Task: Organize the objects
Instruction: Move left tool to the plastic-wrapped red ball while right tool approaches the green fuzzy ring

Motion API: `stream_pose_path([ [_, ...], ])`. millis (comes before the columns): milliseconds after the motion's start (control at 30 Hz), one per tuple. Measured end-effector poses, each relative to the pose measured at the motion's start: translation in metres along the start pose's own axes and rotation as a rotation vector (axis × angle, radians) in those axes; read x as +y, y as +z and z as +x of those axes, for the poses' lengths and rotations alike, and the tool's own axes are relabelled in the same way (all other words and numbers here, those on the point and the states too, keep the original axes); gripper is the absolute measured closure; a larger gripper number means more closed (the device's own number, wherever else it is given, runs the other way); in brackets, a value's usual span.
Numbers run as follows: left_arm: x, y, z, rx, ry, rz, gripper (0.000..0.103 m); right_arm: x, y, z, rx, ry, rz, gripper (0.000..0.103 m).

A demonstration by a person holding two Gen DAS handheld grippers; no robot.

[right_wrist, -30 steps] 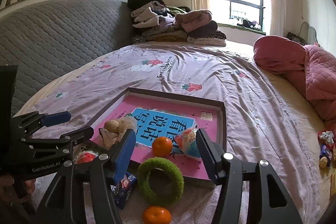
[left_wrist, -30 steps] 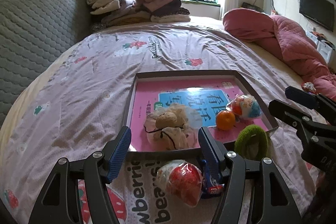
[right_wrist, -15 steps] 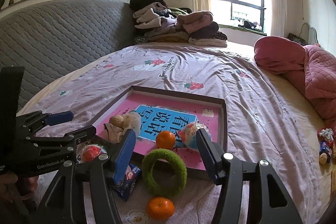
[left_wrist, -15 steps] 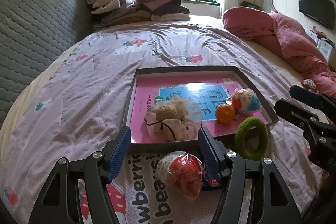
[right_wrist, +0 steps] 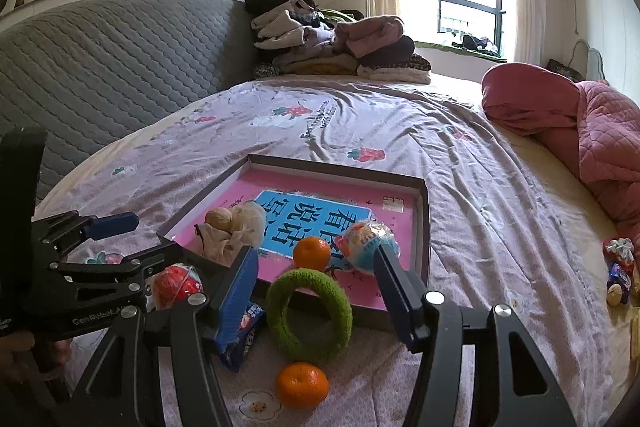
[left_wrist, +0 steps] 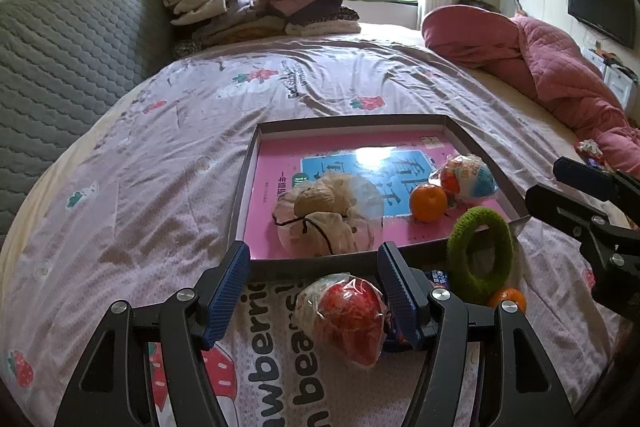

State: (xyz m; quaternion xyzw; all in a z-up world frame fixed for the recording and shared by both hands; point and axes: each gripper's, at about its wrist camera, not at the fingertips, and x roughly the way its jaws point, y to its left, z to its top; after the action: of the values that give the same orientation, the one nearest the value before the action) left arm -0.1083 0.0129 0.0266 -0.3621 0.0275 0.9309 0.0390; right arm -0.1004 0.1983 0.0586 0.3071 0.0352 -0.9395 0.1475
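A shallow grey tray with a pink book as its floor lies on the bed. In it are a bag of walnuts, an orange and a blue-and-white wrapped egg. My left gripper is open, with a red wrapped egg lying on the sheet between its fingers, close to the right one. My right gripper is open around a green fuzzy ring that leans on the tray's front rim.
On the sheet in front of the tray lie a second orange and a blue snack packet. Folded clothes are stacked by the grey headboard. A pink quilt and small sweets are on the right.
Both views have drawn back slightly, so the tray and loose things sit a little higher in frame. The jaws have kept their width and nothing was picked up.
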Motion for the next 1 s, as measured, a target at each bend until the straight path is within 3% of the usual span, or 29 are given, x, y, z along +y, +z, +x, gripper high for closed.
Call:
stream_pose_path([
  [1000, -0.008, -0.023, -0.010, 0.026, -0.017, 0.010, 0.035, 0.009, -0.018, -0.003, 0.037, -0.014, -0.034, 0.044],
])
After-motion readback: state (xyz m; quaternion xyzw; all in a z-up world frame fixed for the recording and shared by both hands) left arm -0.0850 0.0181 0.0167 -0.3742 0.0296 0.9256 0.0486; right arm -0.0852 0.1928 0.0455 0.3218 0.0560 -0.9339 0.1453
